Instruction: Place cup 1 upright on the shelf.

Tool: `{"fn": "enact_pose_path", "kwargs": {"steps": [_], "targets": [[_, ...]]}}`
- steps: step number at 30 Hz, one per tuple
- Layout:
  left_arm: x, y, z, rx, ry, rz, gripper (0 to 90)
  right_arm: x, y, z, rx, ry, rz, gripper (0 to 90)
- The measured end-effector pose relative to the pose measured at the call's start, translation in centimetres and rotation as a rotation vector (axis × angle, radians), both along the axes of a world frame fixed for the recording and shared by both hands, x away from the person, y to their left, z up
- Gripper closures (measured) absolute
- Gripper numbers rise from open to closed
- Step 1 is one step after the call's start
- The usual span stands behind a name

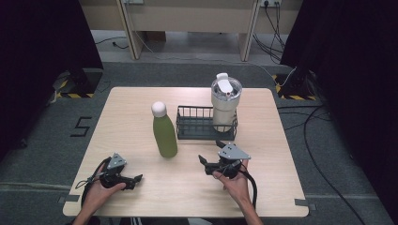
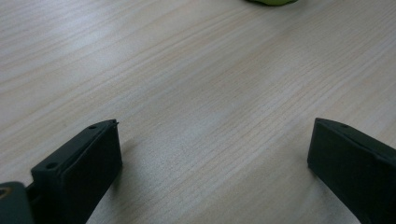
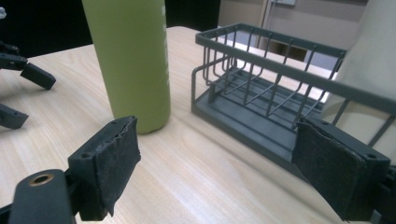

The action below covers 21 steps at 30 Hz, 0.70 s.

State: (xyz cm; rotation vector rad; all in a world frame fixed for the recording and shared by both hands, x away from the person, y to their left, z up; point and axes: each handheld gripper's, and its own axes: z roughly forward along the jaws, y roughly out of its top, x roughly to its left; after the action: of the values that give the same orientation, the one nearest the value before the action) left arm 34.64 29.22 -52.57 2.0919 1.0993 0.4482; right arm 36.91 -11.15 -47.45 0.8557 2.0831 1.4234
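A green bottle (image 1: pixel 165 133) with a white cap stands upright near the middle of the wooden table (image 1: pixel 141 101). To its right sits a dark wire basket (image 1: pixel 199 124), and a cream tumbler (image 1: pixel 225 103) with a lid stands in the basket's right end. My left gripper (image 1: pixel 138 178) rests low at the front left, open, with bare wood between its jaws (image 2: pixel 215 140). My right gripper (image 1: pixel 210 151) is open just in front of the basket. In the right gripper view (image 3: pixel 215 144), the bottle (image 3: pixel 133 60) is ahead on the left and the basket (image 3: pixel 261 88) on the right.
The bottle's base (image 2: pixel 273 1) shows at the top edge of the left gripper view. The tumbler's side (image 3: pixel 369 70) rises behind the basket wires, and the left gripper (image 3: pixel 23 79) lies at the far left. Dark curtains flank the table, and cables run across the floor on the right.
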Motion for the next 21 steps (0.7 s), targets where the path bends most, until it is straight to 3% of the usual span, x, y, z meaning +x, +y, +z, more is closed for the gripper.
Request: {"fn": "enact_pose_path", "kwargs": {"steps": [21], "targets": [[0.01,0.00,0.00,0.000,0.001,-0.001,1.9,-0.61,0.78,-0.50,-0.021,0.039,0.038,14.8]]}}
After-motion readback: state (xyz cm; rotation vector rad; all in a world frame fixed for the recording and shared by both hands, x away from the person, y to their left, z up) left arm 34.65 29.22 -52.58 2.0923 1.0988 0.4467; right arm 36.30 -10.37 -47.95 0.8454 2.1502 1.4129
